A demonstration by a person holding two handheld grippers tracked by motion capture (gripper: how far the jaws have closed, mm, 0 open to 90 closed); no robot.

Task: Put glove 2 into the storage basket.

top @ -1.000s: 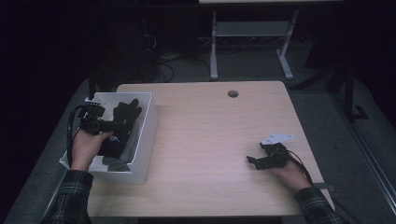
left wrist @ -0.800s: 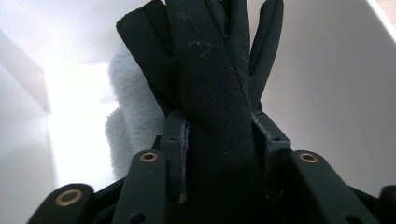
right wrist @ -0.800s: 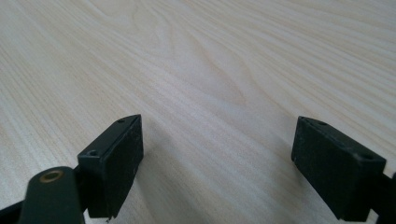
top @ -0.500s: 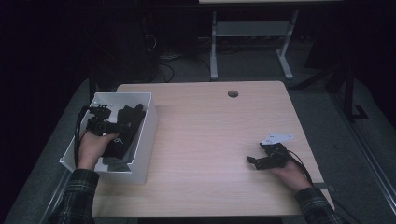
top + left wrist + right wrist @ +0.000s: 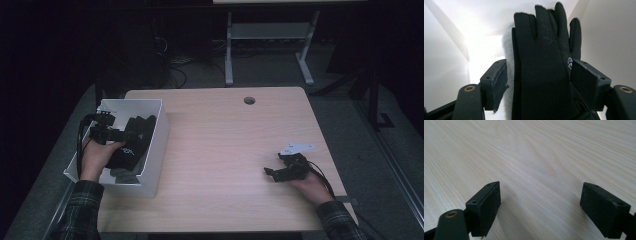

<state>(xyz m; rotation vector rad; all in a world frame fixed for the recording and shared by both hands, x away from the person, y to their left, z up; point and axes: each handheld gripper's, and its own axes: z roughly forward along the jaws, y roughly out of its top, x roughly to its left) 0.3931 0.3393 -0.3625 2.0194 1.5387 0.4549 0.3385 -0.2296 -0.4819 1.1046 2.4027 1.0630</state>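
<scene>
A black glove with grey fleece lining lies on other dark gloves in a white box at the table's left edge. My left gripper reaches into the box from its left side. Its jaws have just been opening and stand on either side of the glove. The left pad is clear of the fabric, and the right pad sits beside it without squeezing. My right gripper rests on the table at the right, open with bare wood between its jaws.
The wooden table has a round cable hole near its far edge. A grey plate tops the right gripper. Behind the table, a metal frame and cables are on the dark floor.
The black glove lies a little lower in the box than a second ago. Both hands have kept their places.
</scene>
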